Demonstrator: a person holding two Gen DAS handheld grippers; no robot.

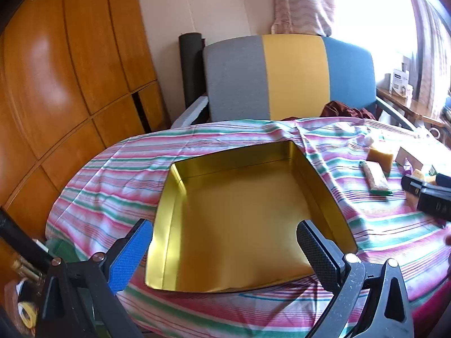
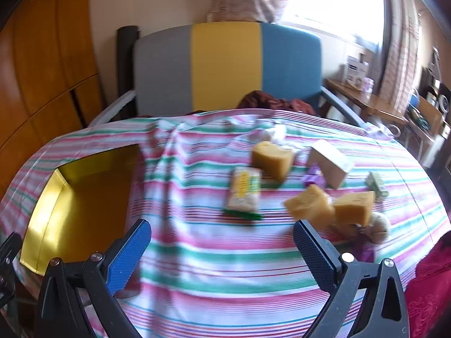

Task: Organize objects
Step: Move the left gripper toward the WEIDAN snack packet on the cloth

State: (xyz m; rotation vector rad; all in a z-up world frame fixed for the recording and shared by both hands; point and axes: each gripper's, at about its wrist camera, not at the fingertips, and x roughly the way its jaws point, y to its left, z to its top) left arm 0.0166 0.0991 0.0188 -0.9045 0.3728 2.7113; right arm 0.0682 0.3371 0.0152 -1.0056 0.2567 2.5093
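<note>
Two grippers, both empty, over a table under a striped cloth.

Item: snack packet. It lies ahead of your right gripper, inside the line of its spread jaws and a little right of centre. Its long axis runs roughly away from you, nearly along the fingers, so the pads would meet its long sides. It is flat, in a clear wrapper with yellow-green print and a green sealed end nearest you. The picture is blurred and the print is unreadable.

Item: three yellow sponge blocks, one beyond the packet, two beside the right-hand finger. They look soft and should give under the pads.

Item: pale box, farther back and to the right.

Item: gold tray. It is open and holds nothing, and sits directly under your left gripper, whose jaws are also wide apart. The tray lies well to the left of the loose items.

Judgement: your right hand is the nearer one for the packet, and the carry then goes leftward to the tray.
</note>
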